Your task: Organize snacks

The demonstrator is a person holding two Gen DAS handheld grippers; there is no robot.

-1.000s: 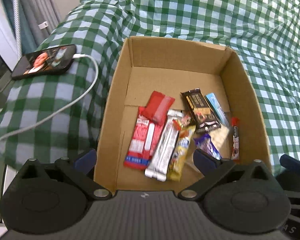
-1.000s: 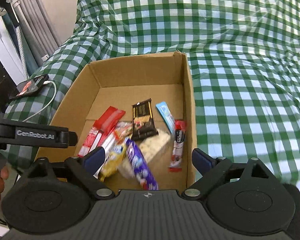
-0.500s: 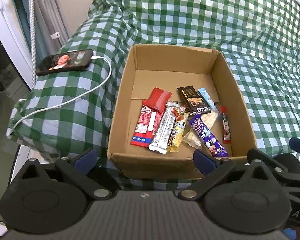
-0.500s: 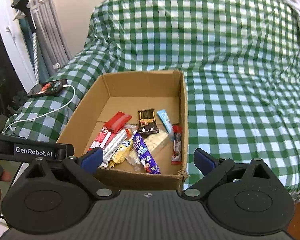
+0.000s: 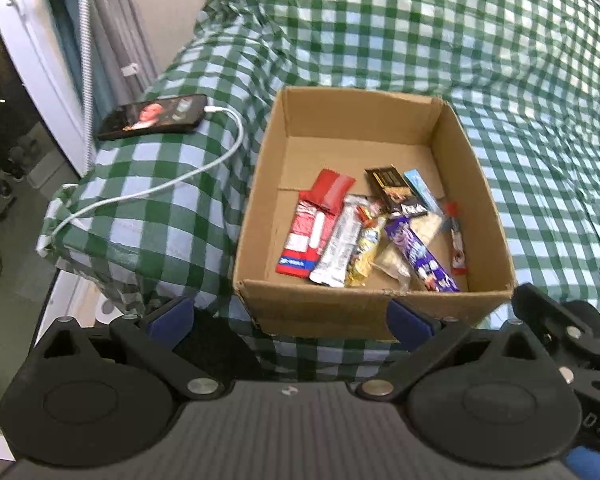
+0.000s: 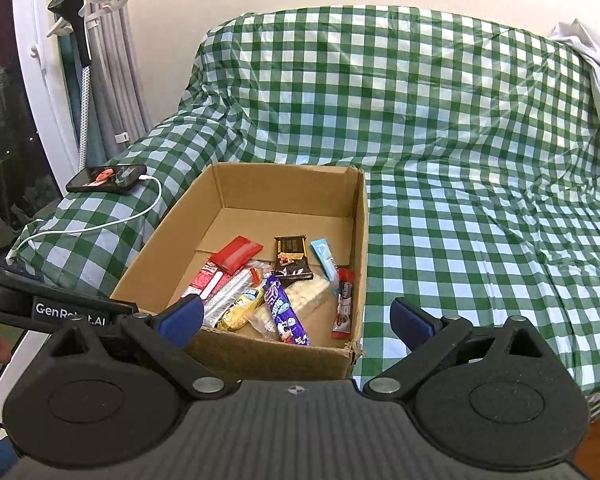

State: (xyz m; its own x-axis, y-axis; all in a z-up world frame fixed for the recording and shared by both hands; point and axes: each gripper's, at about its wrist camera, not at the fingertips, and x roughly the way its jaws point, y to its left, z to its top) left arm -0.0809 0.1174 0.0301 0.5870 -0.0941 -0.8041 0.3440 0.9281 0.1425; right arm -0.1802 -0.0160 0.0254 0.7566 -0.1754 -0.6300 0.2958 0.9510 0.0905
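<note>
Snacks [image 5: 364,228] in cardboard box [image 5: 256,208], mostly lengthwise toward its back wall; both claws spread, empty

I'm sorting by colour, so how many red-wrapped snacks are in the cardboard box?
3: a plain red packet toward the back left, a red-and-white bar partly under it, and a slim red stick at the far right. Others may be hidden underneath.

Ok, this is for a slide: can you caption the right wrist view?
Open right gripper facing a brown cardboard box of wrapped snack bars on green checked cloth.
</note>
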